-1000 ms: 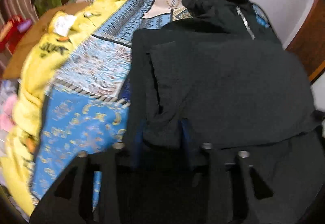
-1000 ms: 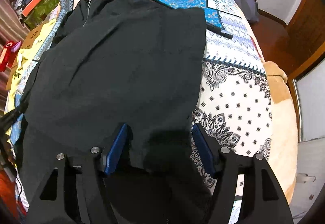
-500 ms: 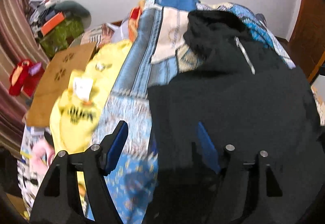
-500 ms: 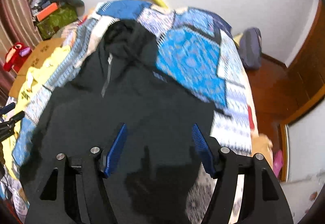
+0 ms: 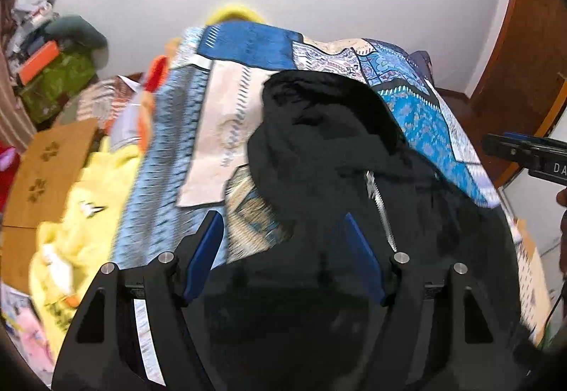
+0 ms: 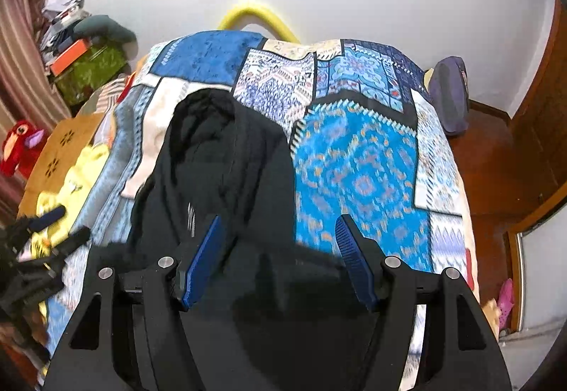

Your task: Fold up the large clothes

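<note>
A black hooded zip jacket point(image 5: 336, 150) point(image 6: 219, 160) lies lengthwise on the patchwork quilt point(image 5: 248, 47) point(image 6: 358, 171), hood toward the wall, its silver zip point(image 5: 379, 210) showing. My left gripper point(image 5: 282, 219) hovers open above the jacket's left edge, nothing between its blue pads point(image 5: 203, 256). My right gripper point(image 6: 278, 219) hangs open over the jacket's right edge, also empty. Each gripper shows in the other's view: the right gripper point(image 5: 514, 150) at the far right, the left gripper point(image 6: 46, 235) at the far left.
A yellow garment point(image 5: 78, 213) point(image 6: 81, 171) and a cardboard sheet point(image 5: 46, 171) lie left of the quilt. Boxes and clutter point(image 5: 56, 82) stack in the back left corner. A dark cushion point(image 6: 450, 96) sits at the quilt's far right. A wooden door point(image 5: 524, 54) stands right.
My left gripper let go of the black cloth and opened. Both grippers drew back and rose, so the hood and the far wall now show. The right gripper stayed open.
</note>
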Available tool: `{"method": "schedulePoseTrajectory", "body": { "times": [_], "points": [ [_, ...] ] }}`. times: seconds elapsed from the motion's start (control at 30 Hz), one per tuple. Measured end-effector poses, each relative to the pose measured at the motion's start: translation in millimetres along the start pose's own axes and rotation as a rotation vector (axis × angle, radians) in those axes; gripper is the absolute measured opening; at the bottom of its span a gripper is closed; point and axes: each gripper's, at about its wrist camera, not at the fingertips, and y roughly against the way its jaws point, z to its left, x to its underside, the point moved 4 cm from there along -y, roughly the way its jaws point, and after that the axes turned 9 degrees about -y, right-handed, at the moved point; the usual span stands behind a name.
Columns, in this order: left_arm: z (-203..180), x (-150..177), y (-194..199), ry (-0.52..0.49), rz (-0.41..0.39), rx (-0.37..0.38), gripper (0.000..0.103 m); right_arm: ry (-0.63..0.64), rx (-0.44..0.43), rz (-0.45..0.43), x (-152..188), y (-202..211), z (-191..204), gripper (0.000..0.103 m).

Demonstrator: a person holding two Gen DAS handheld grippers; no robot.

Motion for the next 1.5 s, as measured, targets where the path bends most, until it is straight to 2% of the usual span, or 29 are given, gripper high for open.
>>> {"method": "schedulePoseTrajectory", "body": {
  "times": [0.07,0.17,0.27,0.33,0.43,0.53,0.6,0.63,0.67,0.7,0.73,0.77,0.83,0.97,1.17,1.3,1.5],
  "points": [
    [-6.1,-10.7,-20.0,0.012,0.01,0.035,0.07,-0.001,-0.016,0.018,-10.0,-16.7,3.4,0.063],
    [-10.4,-28.2,-45.2,0.03,0.01,0.043,0.07,-0.012,-0.026,0.035,-20.8,-37.3,7.7,0.063],
    [-8.0,-42.8,-72.5,0.083,0.01,0.076,0.07,-0.016,-0.03,0.042,-28.1,-60.3,11.9,0.063],
    [-4.4,-47.2,-91.5,0.114,0.025,0.05,0.07,-0.044,-0.029,0.059,-29.7,-79.3,12.6,0.063],
    [-0.8,-50.7,-115.6,0.116,0.053,0.004,0.07,-0.089,-0.042,0.144,-26.9,-113.3,13.2,0.062],
    [4.5,-42.2,-135.2,0.115,0.083,-0.062,0.069,-0.092,0.0,0.192,-20.2,-135.6,10.8,0.062],
    [5.4,-35.0,-146.2,0.135,0.106,-0.04,0.062,-0.061,0.022,0.162,-15.6,-139.2,7.2,0.058],
    [4.7,-33.4,-146.7,0.14,0.097,-0.027,0.057,-0.044,0.037,0.147,-13.1,-139.0,5.1,0.045],
    [3.5,-33.4,-145.3,0.132,0.089,-0.029,0.054,-0.034,0.021,0.145,-10.2,-138.1,4.2,0.037],
    [0.8,-33.8,-143.6,0.11,0.086,-0.033,0.045,-0.027,0.009,0.128,-9.3,-134.8,4.1,0.036],
    [-1.7,-34.3,-140.0,0.095,0.081,-0.035,0.037,-0.015,0.016,0.096,-9.0,-128.8,4.3,0.029],
    [-3.1,-34.7,-136.1,0.095,0.075,-0.039,0.033,0.001,0.019,0.069,-8.8,-121.7,5.9,0.018],
    [-9.3,-37.1,-119.5,0.109,0.039,0.026,0.014,0.017,0.017,0.025,-7.1,-106.3,11.5,0.01],
    [-16.5,-40.9,-83.3,0.068,0.009,0.028,0.011,0.098,0.013,-0.085,-0.3,-56.6,25.3,0.008],
    [-28.2,-24.6,-7.2,0.002,-0.044,0.062,0.011,0.164,-0.078,-0.138,27.9,19.4,33.5,0.008],
    [-43.3,5.8,33.5,-0.041,-0.062,0.079,0.011,0.201,-0.098,-0.159,61.2,47.8,40.6,0.008],
    [-72.8,74.7,59.8,-0.085,-0.013,0.084,0.011,0.171,-0.134,-0.098,117.7,60.3,27.8,0.008]
  ]
}}
